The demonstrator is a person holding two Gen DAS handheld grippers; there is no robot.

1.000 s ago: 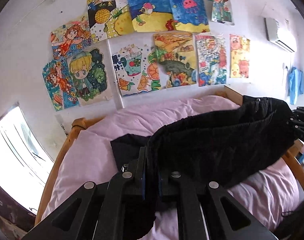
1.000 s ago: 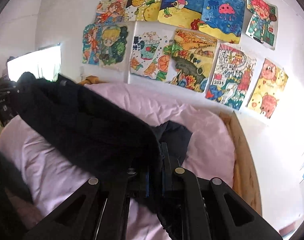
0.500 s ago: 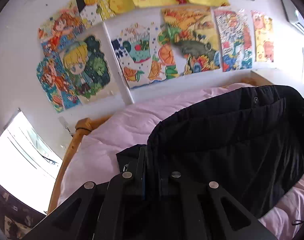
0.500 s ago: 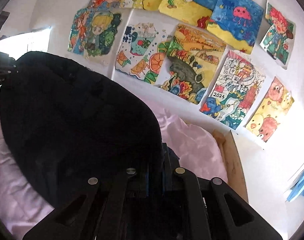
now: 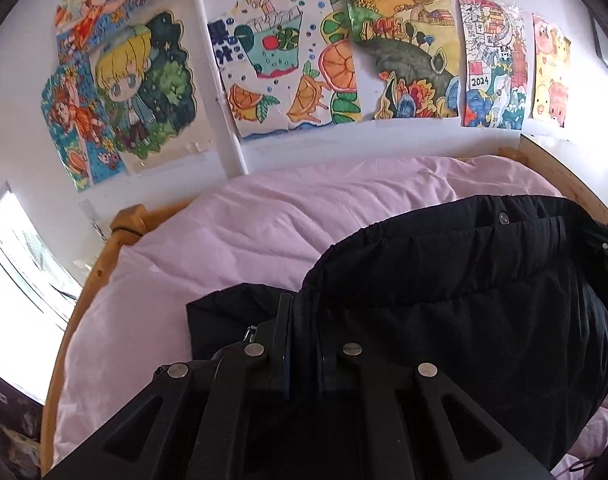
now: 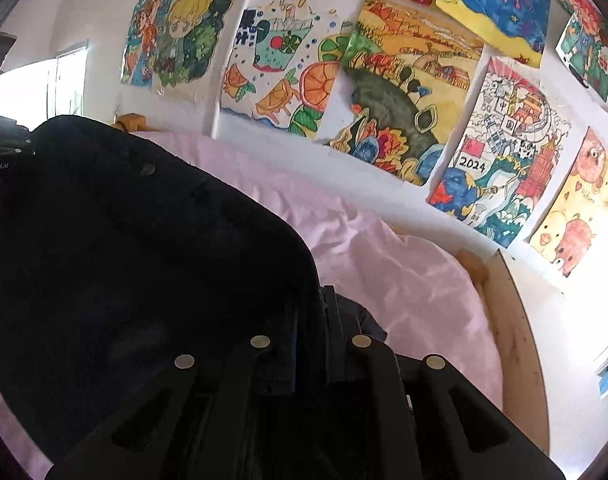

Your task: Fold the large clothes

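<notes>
A: Garments, count?
B: One. Black jacket [image 5: 464, 300], quilted, snap buttons along one edge. Lifted and stretched over the bed [image 5: 116, 256], a lower part resting on the pink cover [image 5: 264, 224].

A: Grippers?
B: Two. Left gripper [image 5: 302, 320]: fingers [image 5: 282, 336] pressed nearly together, pinching one edge of the jacket. Right gripper [image 6: 310, 320]: fingers [image 6: 336, 332] likewise nearly together, clamped on the opposite edge. Fabric spanning between the two.

A: Furniture?
B: One bed, wooden frame, one pink cover, creased.

A: Wall items?
B: Drawings [image 5: 288, 64], taped to the white wall just behind the bed. Six in the left wrist view's main row, more cut off above; total uncertain. Listed: cartoon child with yellow hair, fruit drink with orange slices, hillside landscape, sheet marked 2024, pink pigs, orange-haired figure.

A: Anything else?
B: One window [image 5: 20, 280], bright, beside the bed's left end.
</notes>
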